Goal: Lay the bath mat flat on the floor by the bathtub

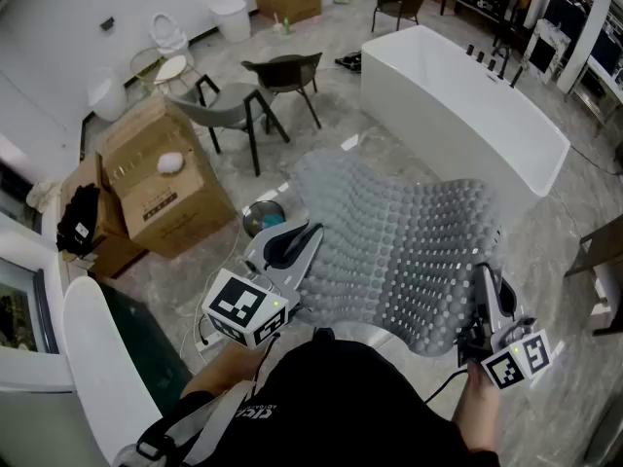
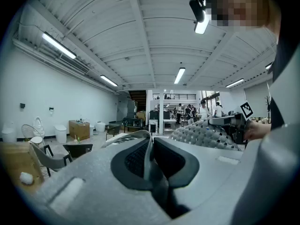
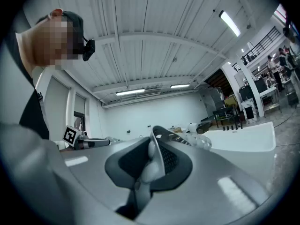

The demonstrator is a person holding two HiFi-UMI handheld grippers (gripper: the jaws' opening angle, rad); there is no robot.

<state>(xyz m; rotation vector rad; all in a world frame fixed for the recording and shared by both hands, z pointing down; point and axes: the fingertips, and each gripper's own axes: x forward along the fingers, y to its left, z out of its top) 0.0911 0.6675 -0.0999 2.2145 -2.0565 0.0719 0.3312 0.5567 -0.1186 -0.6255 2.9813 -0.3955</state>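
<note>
The white bathtub (image 1: pixel 458 115), smooth, hard and rectangular, stood on the glossy marbled floor (image 1: pixel 341 144). The bath mat (image 1: pixel 409 251) was not yet down. It hung in the air above the floor, near the tub's long near side, spread between the two tools. It was a grey, rubbery sheet covered in rounded nubs. It sagged and rippled, so it probably handles as soft, floppy and fairly light, and hardly fragile. Its near corners look the best hold for keeping it spread. The left gripper (image 1: pixel 300 239) was clamped on the mat's near left edge, and the right gripper (image 1: pixel 483 285) was closed on its near right corner.
</note>
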